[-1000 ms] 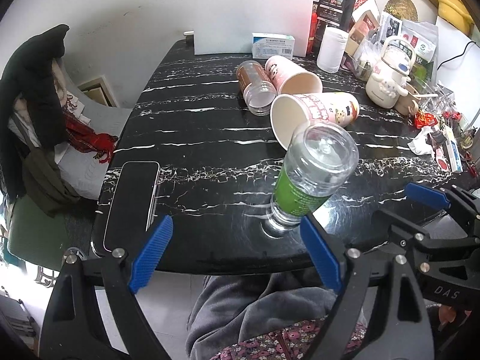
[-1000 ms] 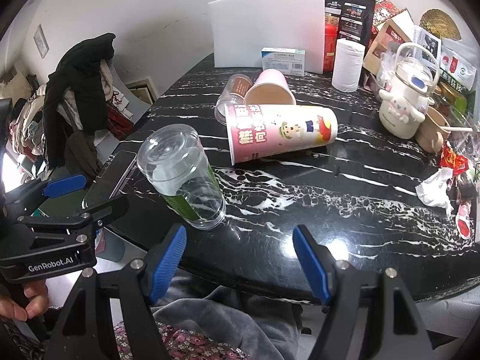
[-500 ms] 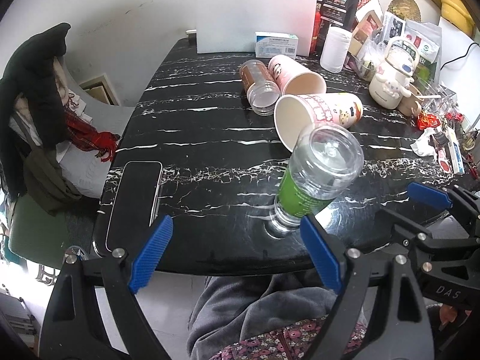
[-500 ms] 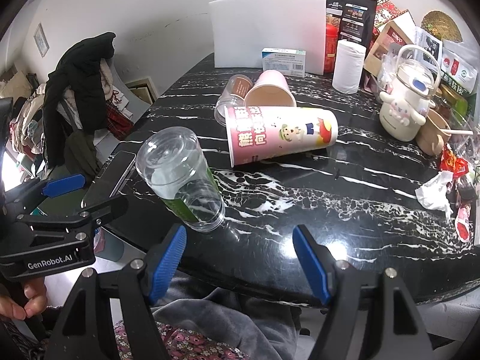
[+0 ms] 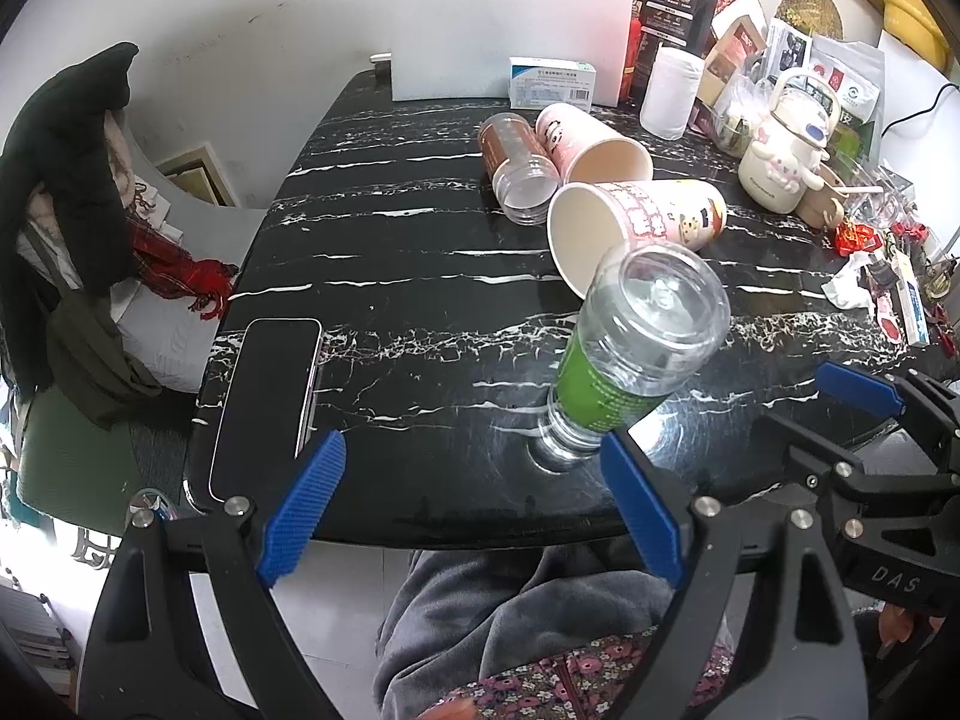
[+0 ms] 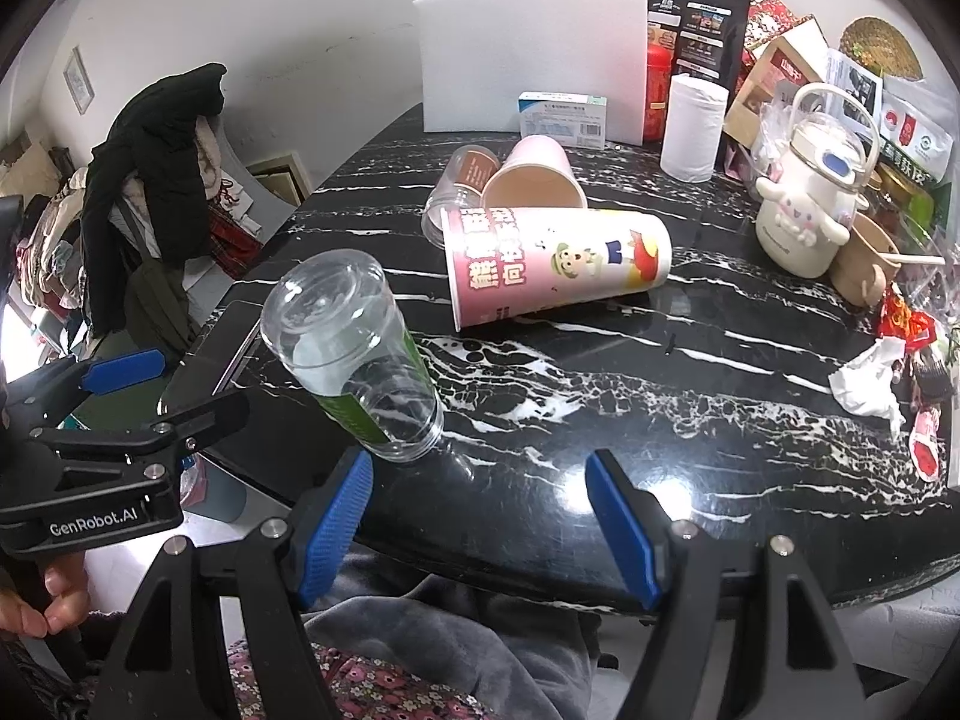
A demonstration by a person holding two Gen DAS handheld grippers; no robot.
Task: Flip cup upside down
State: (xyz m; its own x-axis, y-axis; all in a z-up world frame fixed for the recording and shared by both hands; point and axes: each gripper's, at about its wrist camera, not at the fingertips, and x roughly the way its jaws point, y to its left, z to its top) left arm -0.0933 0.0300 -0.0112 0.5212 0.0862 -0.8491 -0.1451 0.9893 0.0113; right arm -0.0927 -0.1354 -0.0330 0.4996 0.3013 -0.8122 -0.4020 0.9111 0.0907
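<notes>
The clear plastic cup (image 5: 636,354) with the green label stands upside down on the black marble bench (image 5: 420,300), its mouth on the bench and its flat bottom up. It is just in front of the left tongs (image 5: 474,504), near their right blue pad, and nothing holds it. The left tongs are wide apart with nothing between them. The right tongs (image 6: 480,516) are wide apart too, and the same cup (image 6: 354,354) stands just ahead of their left blue pad. Farther out from both tongs, a big pink paper cup (image 6: 552,264) with a cartoon on it lies on its side. Behind it lie a smaller pink paper cup (image 6: 537,177) and a clear cup with a brown label (image 6: 459,189), both on their sides. A dark phone (image 5: 267,402) lies flat on the bench just ahead of the left tongs, by their left pad.
</notes>
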